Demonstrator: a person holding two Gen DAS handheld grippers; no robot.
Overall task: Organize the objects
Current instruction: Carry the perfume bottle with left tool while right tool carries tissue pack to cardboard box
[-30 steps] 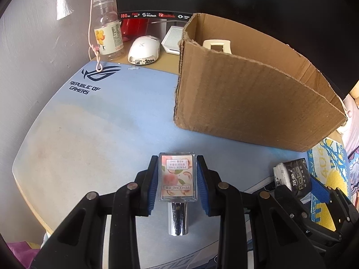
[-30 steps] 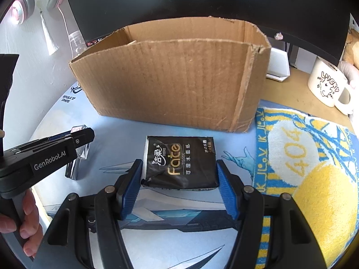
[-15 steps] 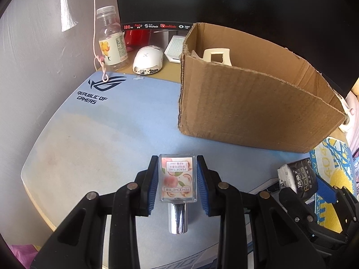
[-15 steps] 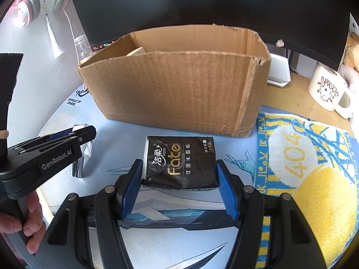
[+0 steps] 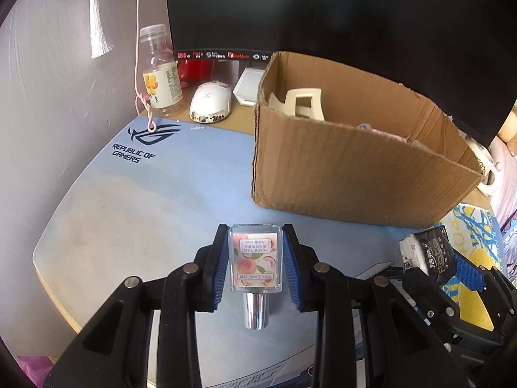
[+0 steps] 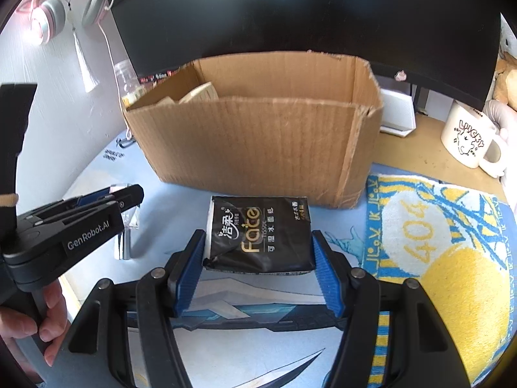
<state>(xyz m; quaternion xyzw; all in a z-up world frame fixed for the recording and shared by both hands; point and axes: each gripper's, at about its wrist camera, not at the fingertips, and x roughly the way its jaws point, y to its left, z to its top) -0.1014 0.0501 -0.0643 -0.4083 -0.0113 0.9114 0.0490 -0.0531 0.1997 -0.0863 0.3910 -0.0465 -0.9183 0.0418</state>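
My left gripper (image 5: 255, 231) is shut on a small clear perfume bottle (image 5: 255, 265) with a peach label, its silver cap pointing back at the camera. My right gripper (image 6: 258, 237) is shut on a black tissue pack (image 6: 255, 223), held just above the mat. An open cardboard box (image 5: 349, 177) stands beyond both, with a cream hair claw (image 5: 303, 103) inside. In the right wrist view the box (image 6: 252, 142) fills the middle. There the left gripper (image 6: 129, 194) shows at the left, holding the bottle (image 6: 127, 232). The tissue pack (image 5: 426, 255) also shows at the left wrist view's right edge.
A blue mouse mat (image 5: 129, 194) covers the desk. A drink bottle (image 5: 160, 74) and a white mouse (image 5: 210, 103) stand at the back left, under a dark monitor. A yellow-blue towel (image 6: 436, 242) and a white mug (image 6: 468, 139) are on the right. A person's hand (image 6: 32, 323) grips the left tool.
The box sits lower in both views and more of its inside shows, so both grippers have tipped up and risen a little. Both grips are unchanged.
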